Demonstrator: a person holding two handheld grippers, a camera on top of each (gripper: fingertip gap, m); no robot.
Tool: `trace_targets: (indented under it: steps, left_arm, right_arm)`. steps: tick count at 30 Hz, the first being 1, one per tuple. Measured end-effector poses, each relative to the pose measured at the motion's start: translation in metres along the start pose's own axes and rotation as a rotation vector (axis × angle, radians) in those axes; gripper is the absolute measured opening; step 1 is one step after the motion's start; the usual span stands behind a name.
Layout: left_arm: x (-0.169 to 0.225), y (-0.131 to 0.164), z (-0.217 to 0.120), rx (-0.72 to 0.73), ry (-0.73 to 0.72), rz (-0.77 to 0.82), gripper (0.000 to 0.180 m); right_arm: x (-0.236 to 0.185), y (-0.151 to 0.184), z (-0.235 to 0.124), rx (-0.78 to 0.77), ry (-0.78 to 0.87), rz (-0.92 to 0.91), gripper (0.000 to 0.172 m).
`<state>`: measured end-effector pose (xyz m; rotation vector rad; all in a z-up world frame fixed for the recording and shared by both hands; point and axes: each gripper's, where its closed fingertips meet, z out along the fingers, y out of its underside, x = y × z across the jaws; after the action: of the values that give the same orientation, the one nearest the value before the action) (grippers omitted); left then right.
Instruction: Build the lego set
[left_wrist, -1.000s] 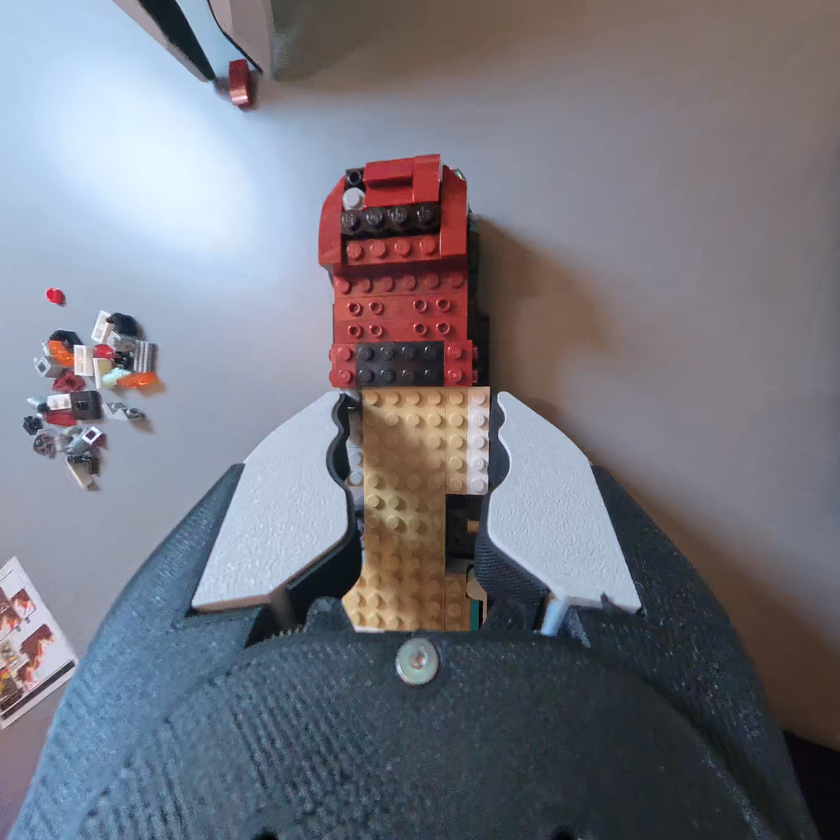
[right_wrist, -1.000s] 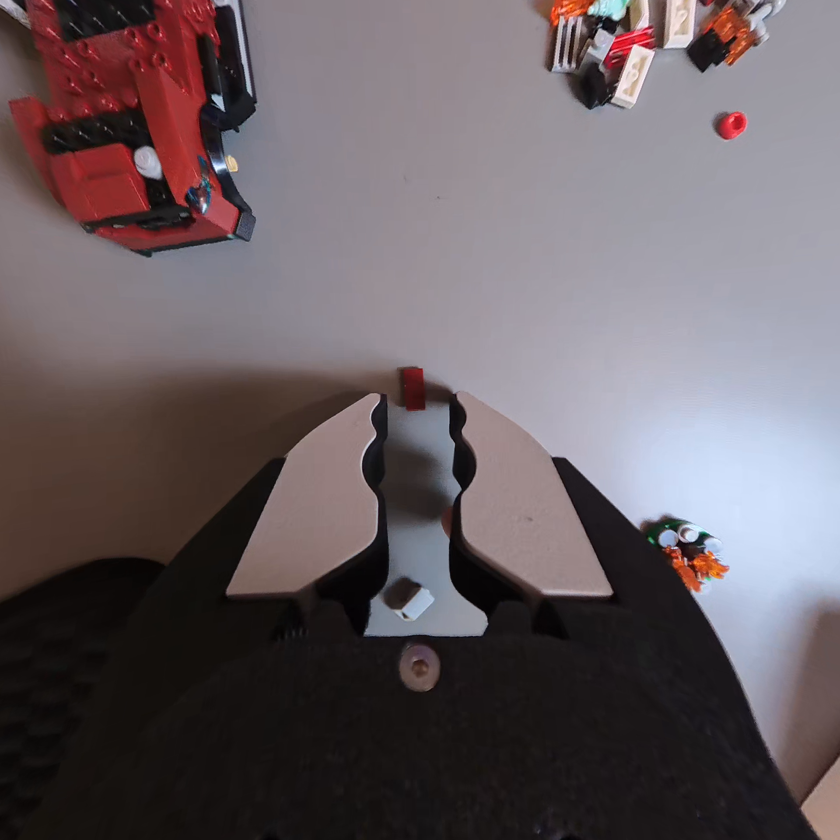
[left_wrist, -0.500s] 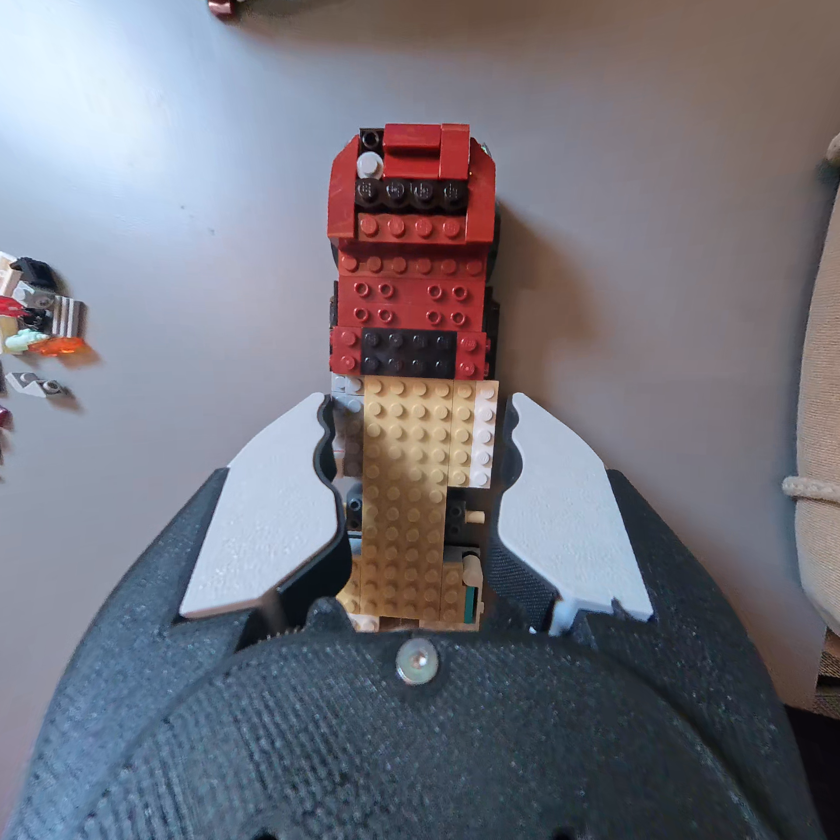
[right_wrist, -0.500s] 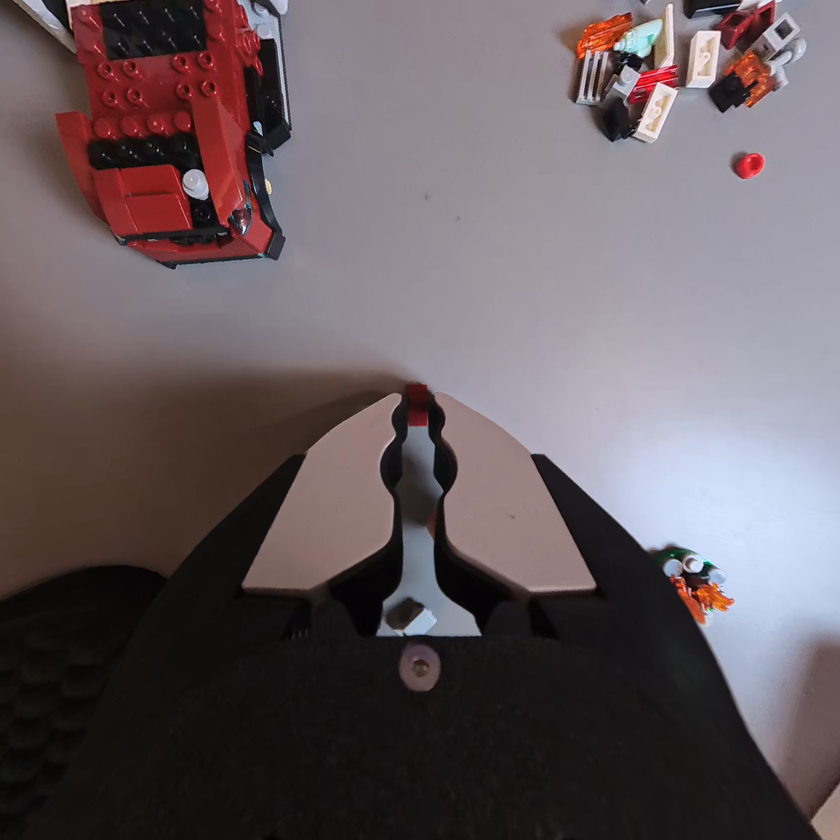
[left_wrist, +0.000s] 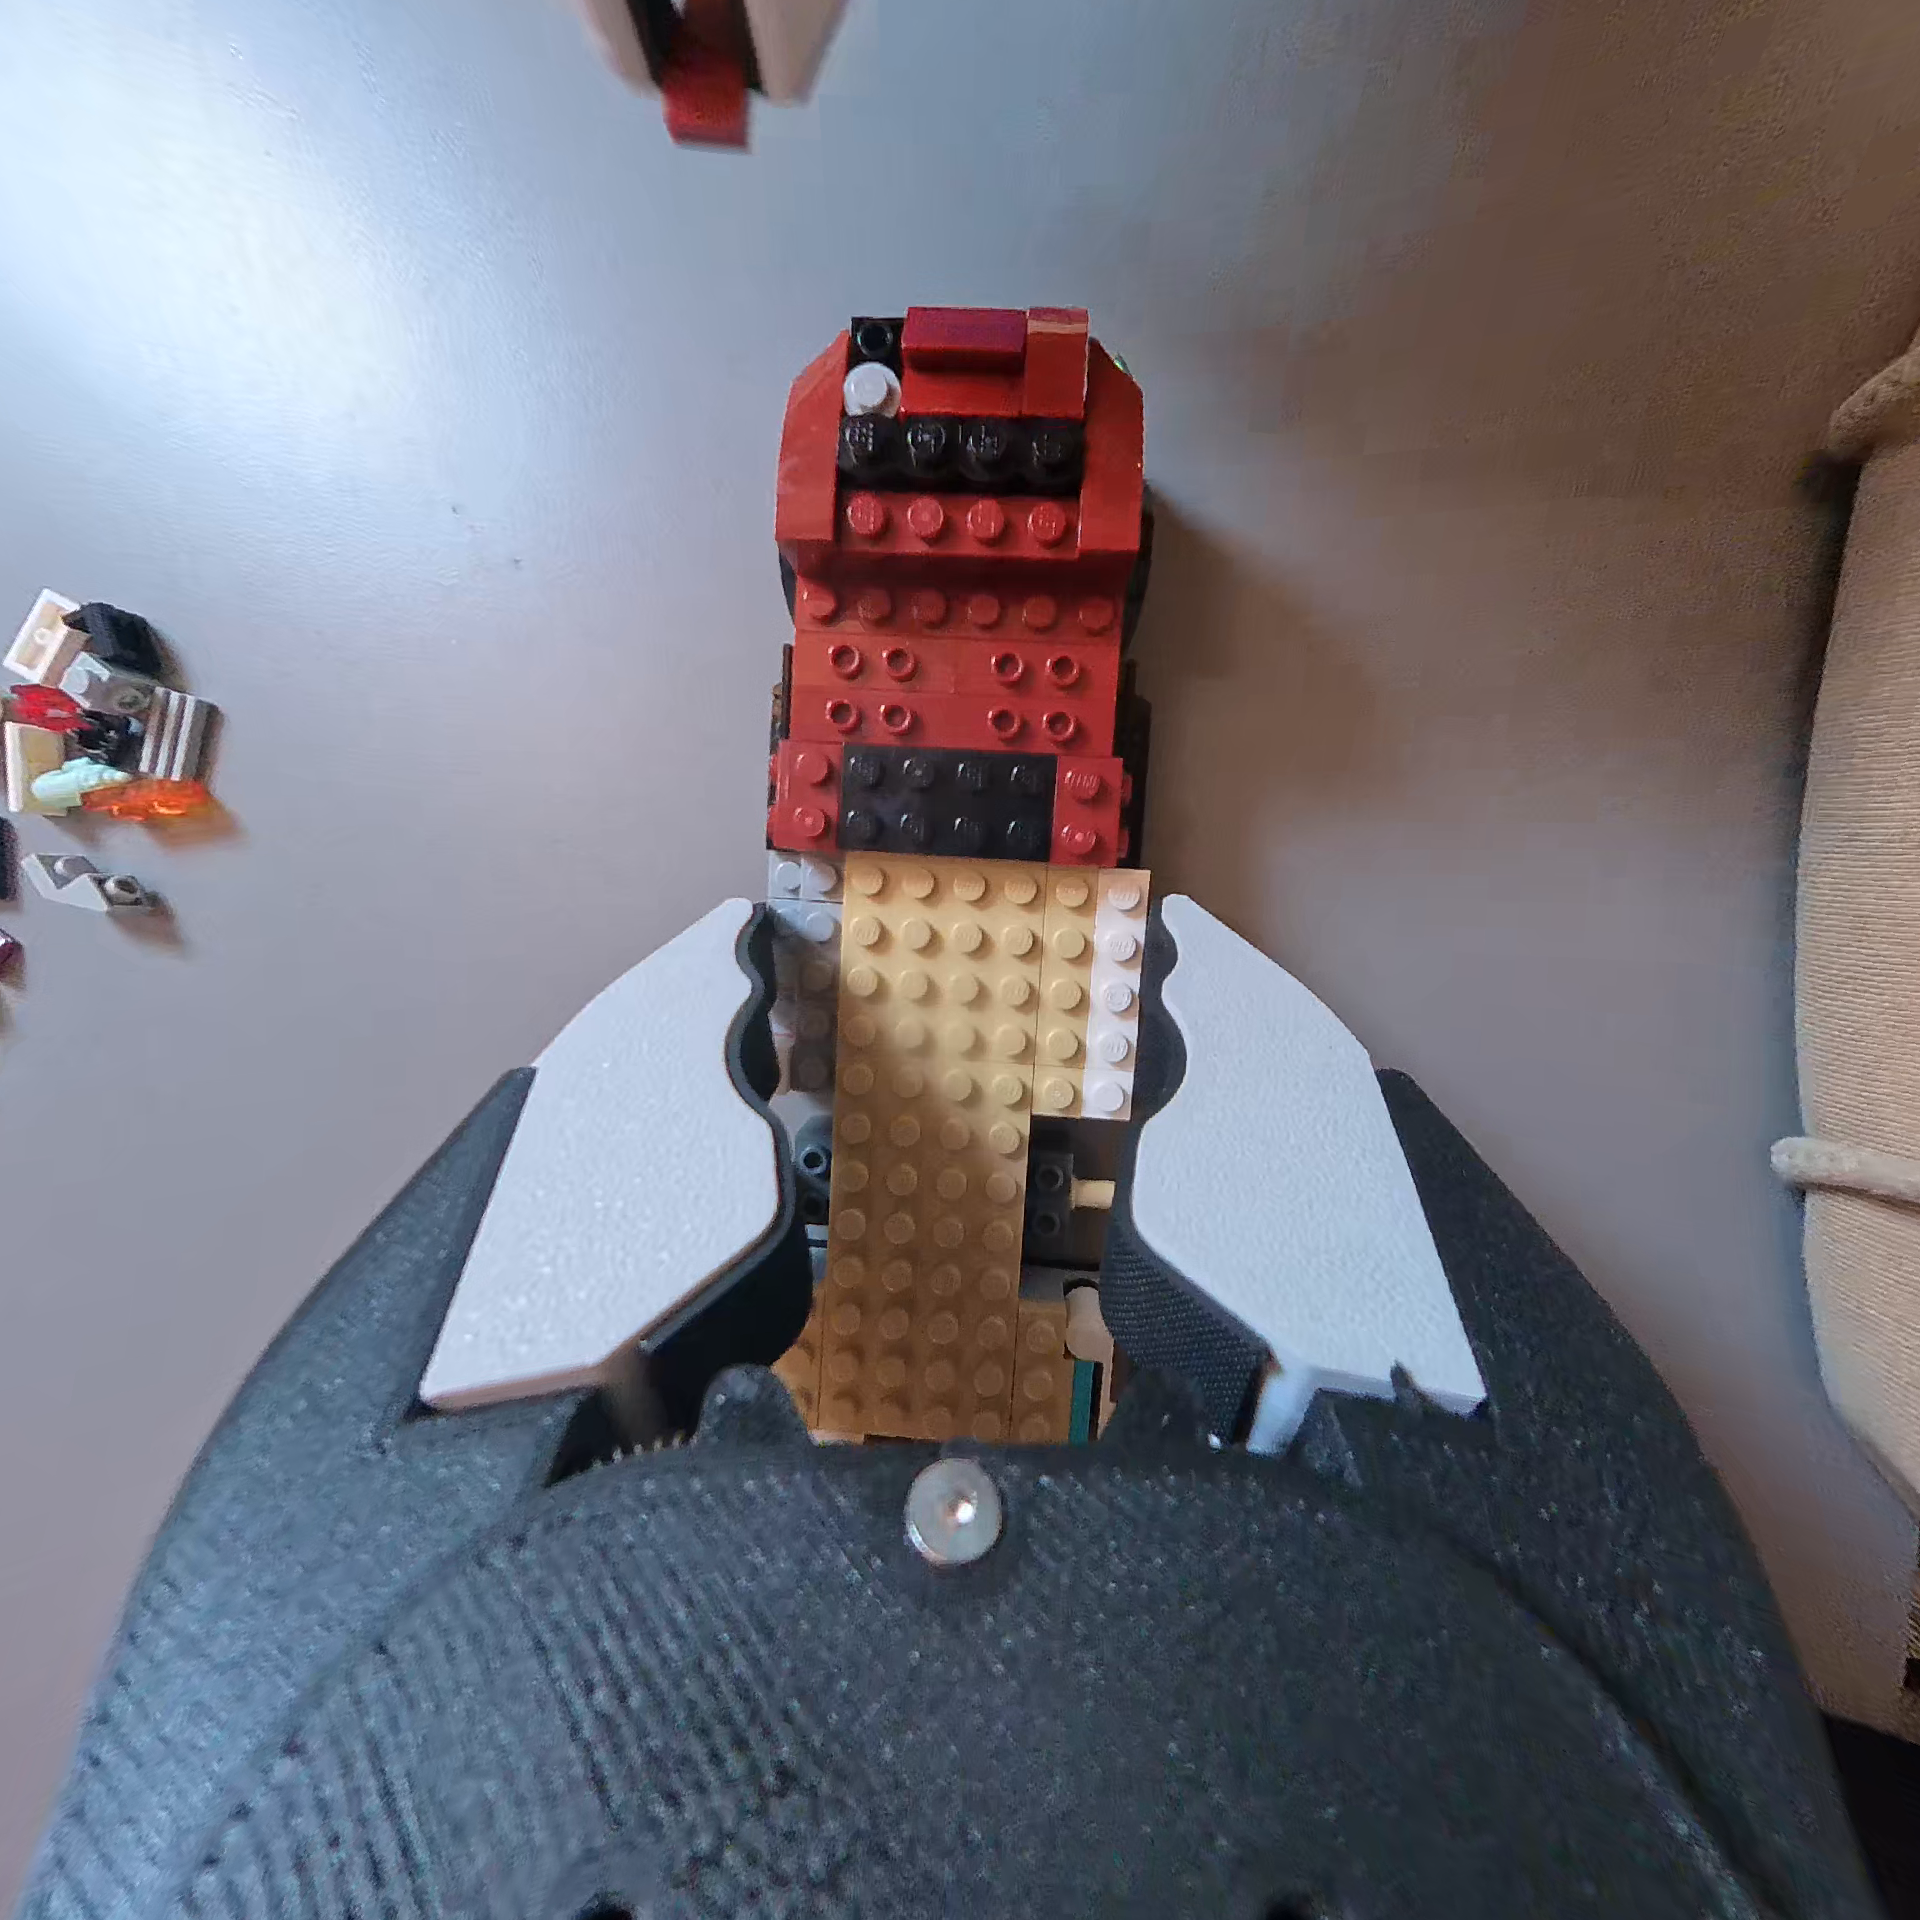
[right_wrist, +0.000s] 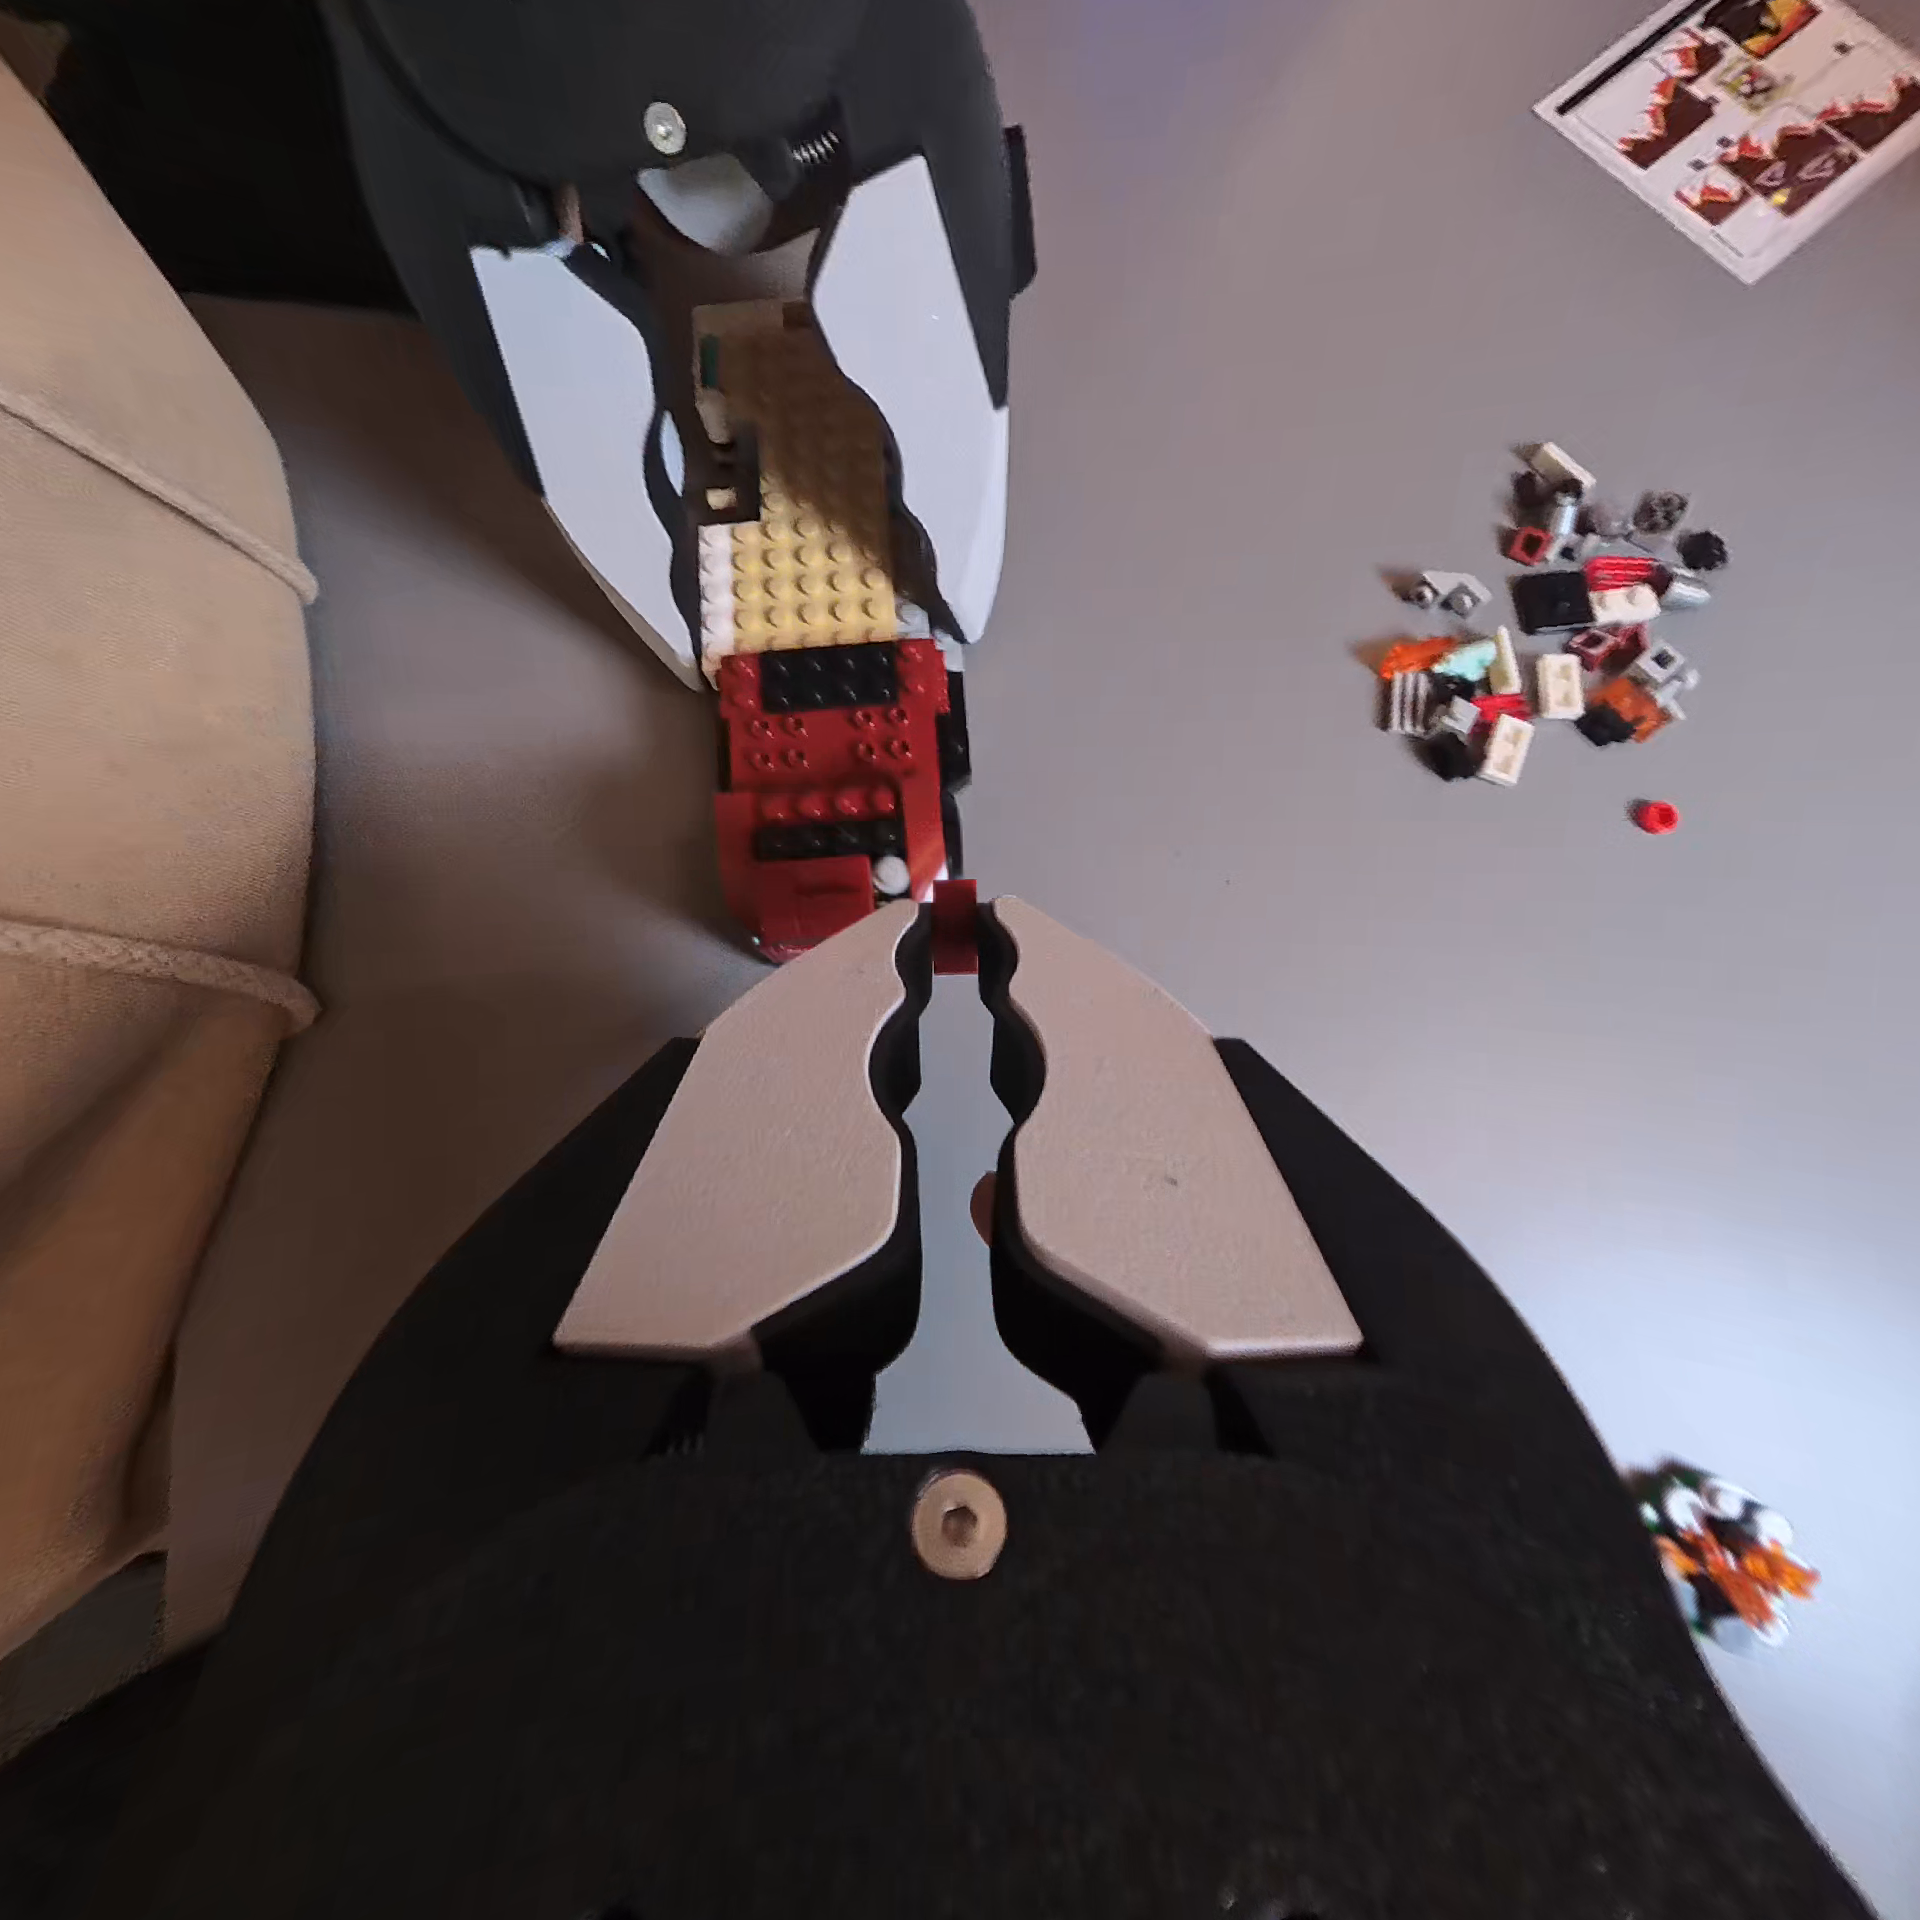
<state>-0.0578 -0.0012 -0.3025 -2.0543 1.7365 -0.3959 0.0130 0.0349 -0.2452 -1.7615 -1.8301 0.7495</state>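
Right claw (right_wrist: 956, 935) closed on red brick (right_wrist: 954, 925), carried to model (right_wrist: 831, 769).

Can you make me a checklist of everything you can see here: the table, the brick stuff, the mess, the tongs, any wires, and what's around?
Surface: plain grey tabletop, smooth and matte.
Job's things: long dark-red, black and tan toy-brick model lying flat; small dark-red brick piece.
Clutter: pile of small loose bricks in white, black, orange and red; single round red stud; small green, white and orange brick cluster; printed picture instruction sheet.
Grippers: left tongs straddle the model's tan end, the fingers close against its sides; right tongs pinch the small dark-red piece just off the model's red end.
Cables: nothing seen.
Surroundings: beige fabric cushion with corded seams at the table's edge.
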Motion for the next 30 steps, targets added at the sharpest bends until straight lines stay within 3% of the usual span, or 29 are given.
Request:
trace_targets:
  steps: [14, 24, 30]
  left_arm:
    - [0.000, -0.001, 0.000, 0.037, -0.008, -0.001, 0.069]
    - [-0.001, -0.002, 0.001, 0.048, -0.005, -0.006, 0.084]
    - [0.000, -0.005, 0.002, 0.072, 0.006, 0.012, 0.074]
  right_arm:
    - [-0.014, 0.006, 0.024, -0.050, -0.071, 0.043, 0.008]
    - [-0.015, 0.008, 0.023, -0.041, -0.100, 0.056, 0.010]
    - [-0.016, 0.009, 0.021, -0.031, -0.104, 0.058, 0.012]
